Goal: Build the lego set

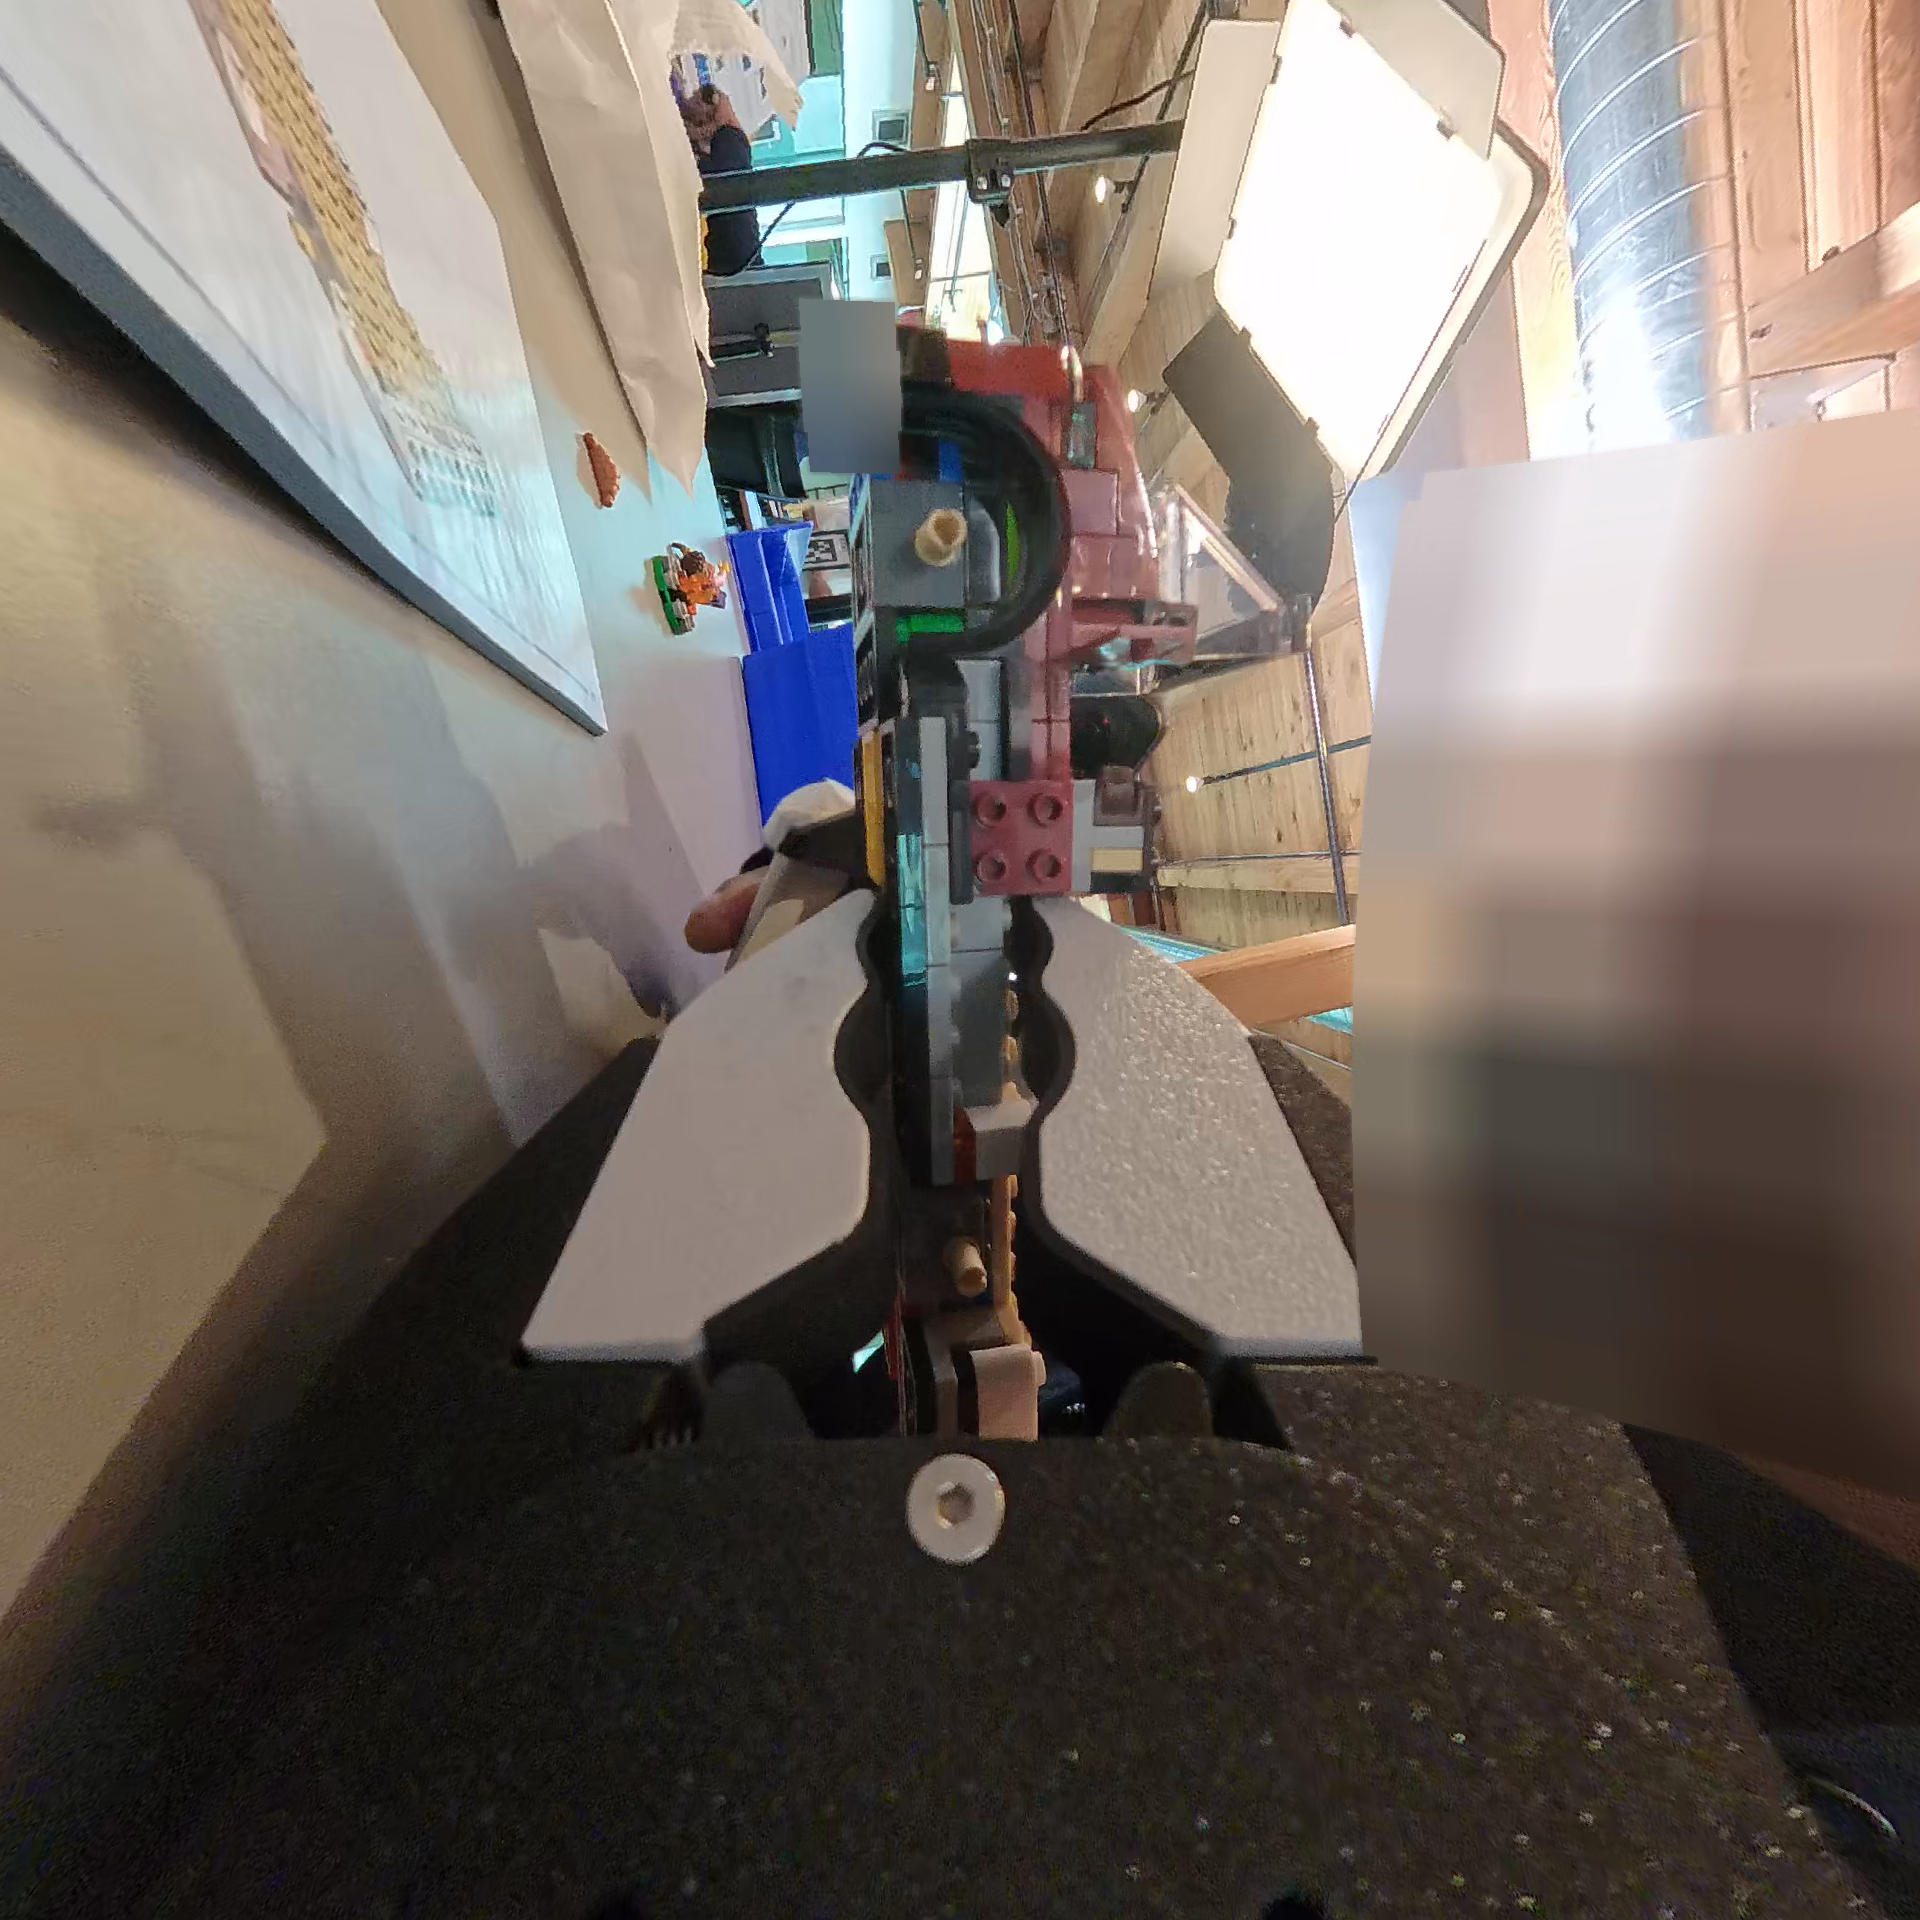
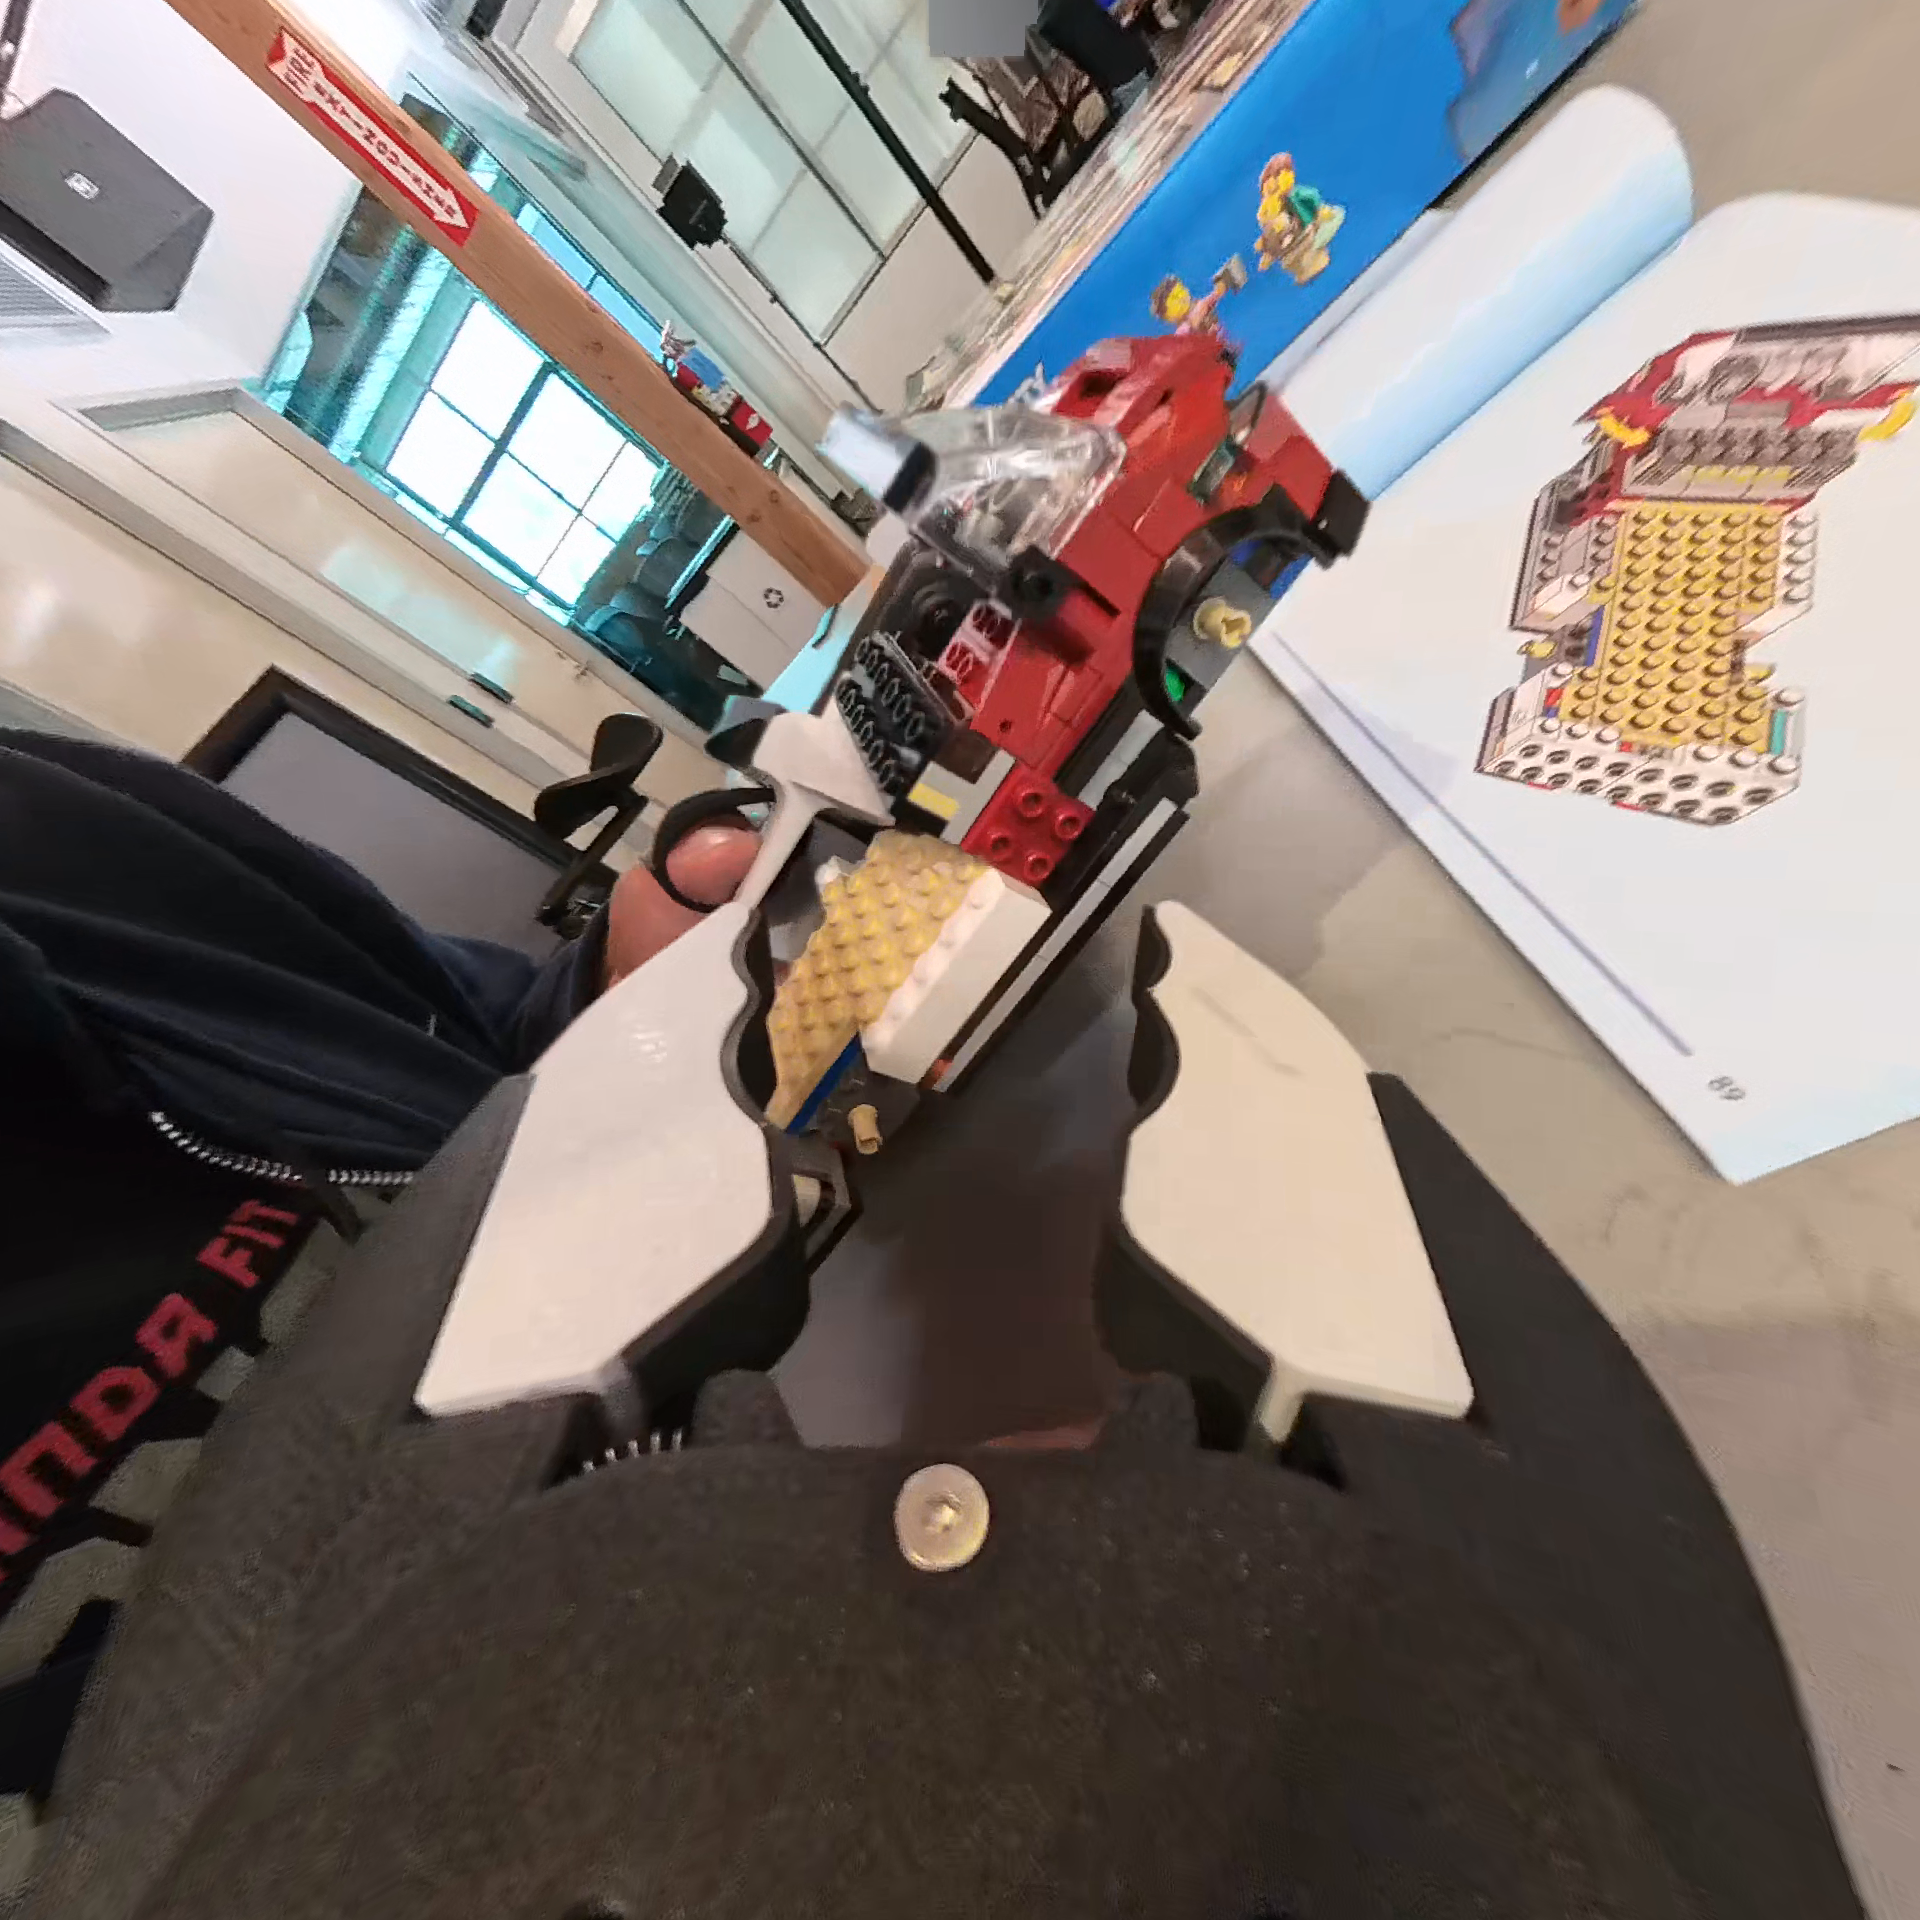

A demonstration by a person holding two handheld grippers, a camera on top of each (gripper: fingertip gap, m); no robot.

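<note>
An open instruction booklet (image 2: 1558, 727) is lying on the tabletop (image 2: 1403, 1039). Above it, the brick-built red vehicle model (image 2: 1081, 582) is being held aloft, the left tool (image 1: 951, 925) clamping narrowly on its base. The right tool (image 2: 951, 935) is standing wide around its yellow studded plate (image 2: 862, 956), the right-hand finger clear of it.

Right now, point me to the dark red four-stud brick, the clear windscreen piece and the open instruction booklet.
dark red four-stud brick (image 2: 1039, 826): right wrist view, its studded face.
clear windscreen piece (image 2: 997, 457): right wrist view, curved top.
open instruction booklet (image 2: 1455, 779): right wrist view, bare page area.
</note>
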